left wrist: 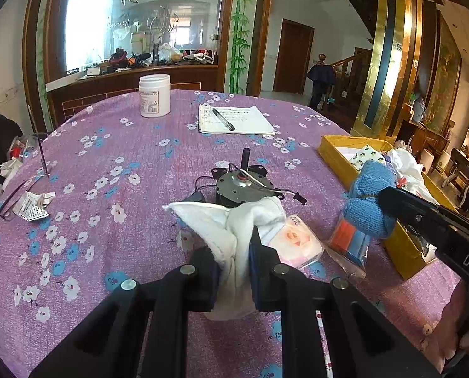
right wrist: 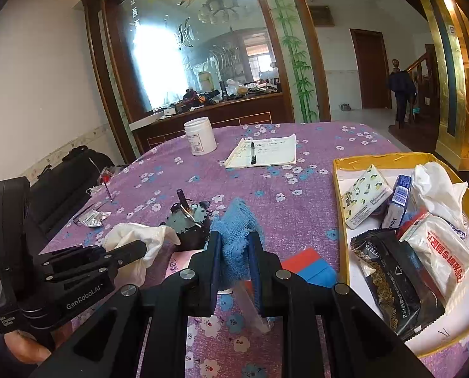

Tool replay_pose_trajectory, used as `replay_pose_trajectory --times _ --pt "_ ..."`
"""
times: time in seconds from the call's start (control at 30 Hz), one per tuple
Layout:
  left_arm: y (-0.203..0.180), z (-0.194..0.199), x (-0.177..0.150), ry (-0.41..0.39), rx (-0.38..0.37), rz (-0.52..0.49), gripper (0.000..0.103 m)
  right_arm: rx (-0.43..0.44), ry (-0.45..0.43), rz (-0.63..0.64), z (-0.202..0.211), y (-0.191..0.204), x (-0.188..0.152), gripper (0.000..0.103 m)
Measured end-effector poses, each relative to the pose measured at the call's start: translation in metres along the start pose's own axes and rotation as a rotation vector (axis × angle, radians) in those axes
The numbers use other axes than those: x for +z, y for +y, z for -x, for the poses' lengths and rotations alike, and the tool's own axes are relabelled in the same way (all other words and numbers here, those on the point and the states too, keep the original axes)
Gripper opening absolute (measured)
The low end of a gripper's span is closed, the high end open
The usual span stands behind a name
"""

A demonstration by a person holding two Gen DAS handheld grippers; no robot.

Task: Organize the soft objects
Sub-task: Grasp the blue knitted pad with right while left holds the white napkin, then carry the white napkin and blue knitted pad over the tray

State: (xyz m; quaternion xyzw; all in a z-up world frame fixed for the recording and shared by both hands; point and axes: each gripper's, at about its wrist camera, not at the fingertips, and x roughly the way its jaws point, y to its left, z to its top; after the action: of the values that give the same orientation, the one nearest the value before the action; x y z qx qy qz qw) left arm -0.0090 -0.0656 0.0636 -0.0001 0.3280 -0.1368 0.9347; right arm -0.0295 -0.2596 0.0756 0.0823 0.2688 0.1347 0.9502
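Left wrist view shows the left tool (left wrist: 234,252) pinching a white cloth (left wrist: 234,220), lifted just above the table (left wrist: 108,145) in front of a small grey motor (left wrist: 244,186). To the right, the right tool (right wrist: 234,252) is clamped on a blue cloth (right wrist: 234,220), held near the yellow box (right wrist: 341,195) that already carries tissue packs and bags. I judge the step in hand to be carrying: both soft items are gripped and neither is in the box yet. The next move seems to call for swinging the blue cloth right, over the box wall, to a free spot among the packets before letting go; the white cloth has further to travel. Readable writing: "GenRobot.AI" on the left tool's body in the right wrist view, "DAS" on the right tool's body in the left wrist view, and red Chinese print on a white packet (right wrist: 436,252) that I cannot make out.
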Motion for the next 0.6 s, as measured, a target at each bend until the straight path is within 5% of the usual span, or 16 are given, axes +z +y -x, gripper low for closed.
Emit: replay_pose_trajectory --times 0.6 --pt "-0.016 0.016 -0.003 -0.077 0.028 -0.072 0.015 -0.03 -0.026 -0.06 0.035 -0.012 -0.009 0.018"
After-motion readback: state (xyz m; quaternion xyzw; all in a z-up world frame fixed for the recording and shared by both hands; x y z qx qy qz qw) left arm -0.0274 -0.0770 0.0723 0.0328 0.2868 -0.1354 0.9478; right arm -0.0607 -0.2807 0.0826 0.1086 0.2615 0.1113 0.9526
